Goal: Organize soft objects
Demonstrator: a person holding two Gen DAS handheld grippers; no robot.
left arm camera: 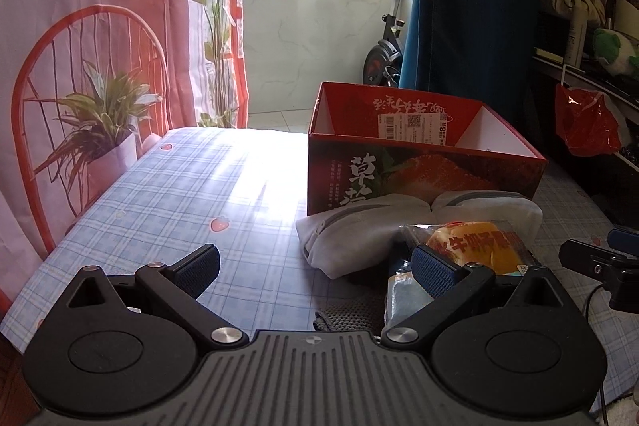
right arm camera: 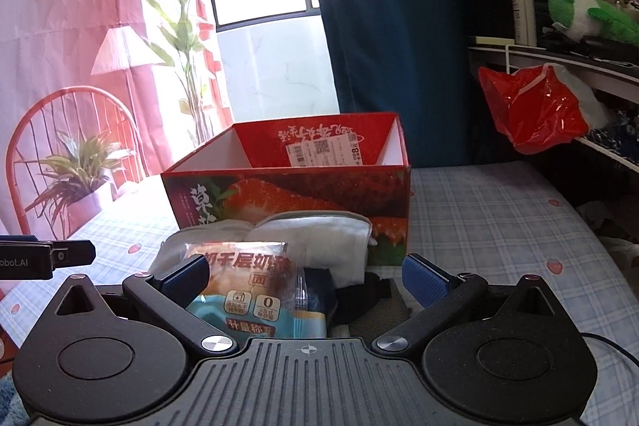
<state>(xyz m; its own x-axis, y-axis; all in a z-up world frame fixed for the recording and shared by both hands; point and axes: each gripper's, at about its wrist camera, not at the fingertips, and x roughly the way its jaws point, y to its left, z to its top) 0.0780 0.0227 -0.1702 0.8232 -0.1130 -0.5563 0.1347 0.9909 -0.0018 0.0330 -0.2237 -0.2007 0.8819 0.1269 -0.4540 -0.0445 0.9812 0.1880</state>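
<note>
Broadly, a table under a blue checked cloth (left arm camera: 167,194) with small strawberry prints fills the scene, and toward its far side stands an open red strawberry box (right arm camera: 287,194), a white label stuck on its inner far wall. Against the near face of the box lies a folded pale grey garment (left arm camera: 359,230) with a zip running along it, touching the box front. On the near side of that garment rests a packaged bread (right arm camera: 247,282), its clear and light blue wrapper printed with red characters, overlapping a dark item (right arm camera: 359,290) that cannot be made out and a grey mesh cloth (left arm camera: 347,314) below it.

Both tools stand wide open and grip nothing. The left gripper (left arm camera: 315,266) hovers low over the cloth with the bread off to its right: its right pad sits just in front of the wrapper's near left corner, while bare tablecloth lies between the pads. The right gripper (right arm camera: 307,278) faces the pile more squarely; the bread sits in the left half of its gap, with the left pad overlapping the wrapper's left edge in the view, though contact cannot be judged. Its right pad is well clear of the pile.
</note>
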